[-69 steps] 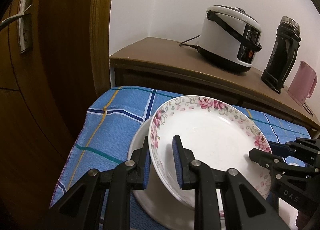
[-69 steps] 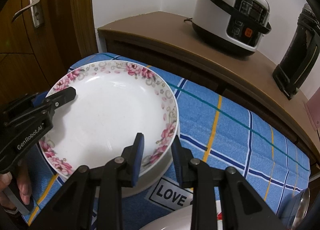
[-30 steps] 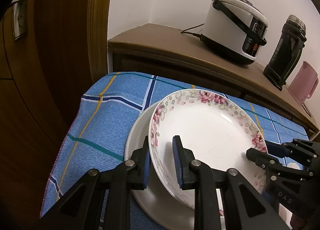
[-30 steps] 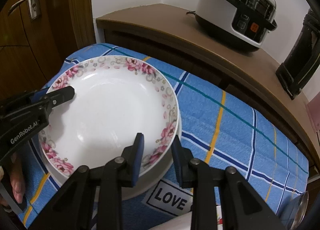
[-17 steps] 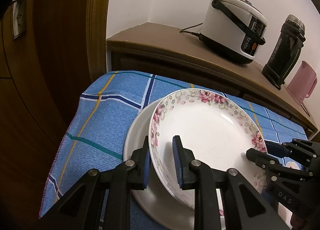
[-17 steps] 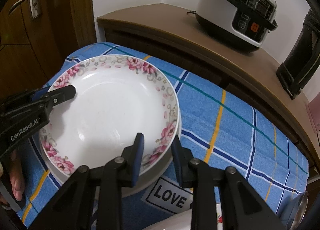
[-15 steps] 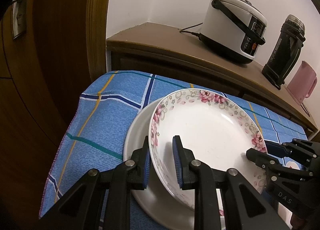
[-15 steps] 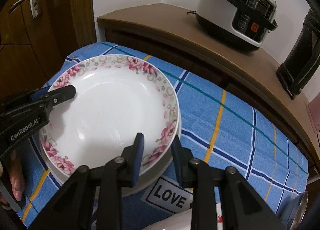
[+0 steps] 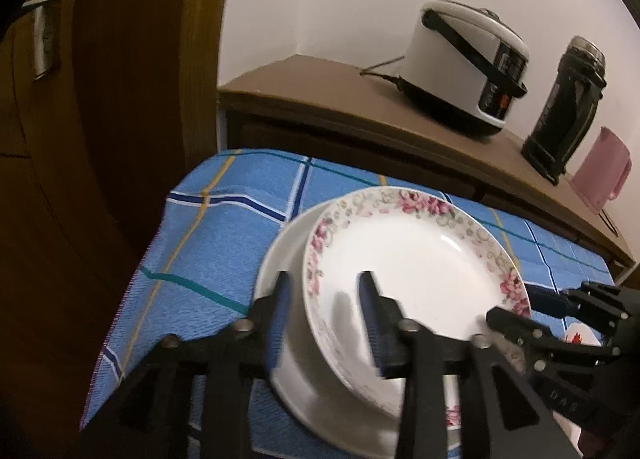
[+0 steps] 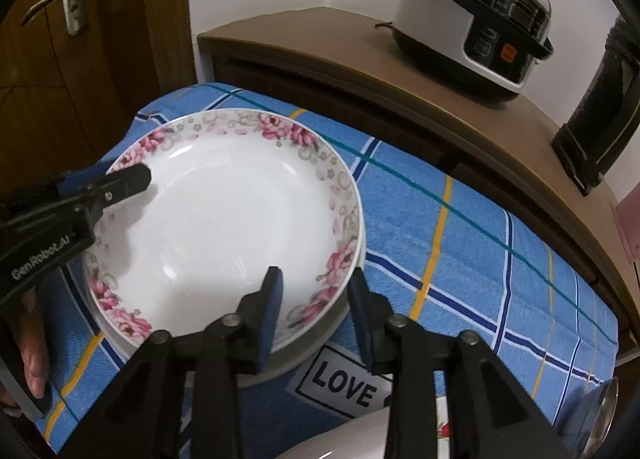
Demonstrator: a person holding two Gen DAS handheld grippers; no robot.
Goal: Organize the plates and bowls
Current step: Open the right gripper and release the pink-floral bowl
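A white plate with a pink flower rim (image 9: 416, 267) (image 10: 224, 219) rests on a plain white plate (image 9: 280, 283) (image 10: 320, 335) on the blue checked cloth. My left gripper (image 9: 324, 291) is open, its fingers astride the flowered plate's left rim; it also shows in the right wrist view (image 10: 120, 183). My right gripper (image 10: 314, 287) is open astride the plate's right rim; it also shows in the left wrist view (image 9: 528, 307). Neither pad visibly presses the rim.
A wooden sideboard (image 9: 320, 87) behind the table holds a rice cooker (image 10: 476, 15), a black flask (image 9: 564, 103) and a pink jug (image 9: 600, 171). A wooden door (image 10: 60, 59) stands left. Another white dish (image 10: 360, 439) and a metal bowl (image 10: 600, 427) lie near the front right.
Both grippers have opened wider and let go of the flowered plate's rim. The plate now lies on the plain white plate.
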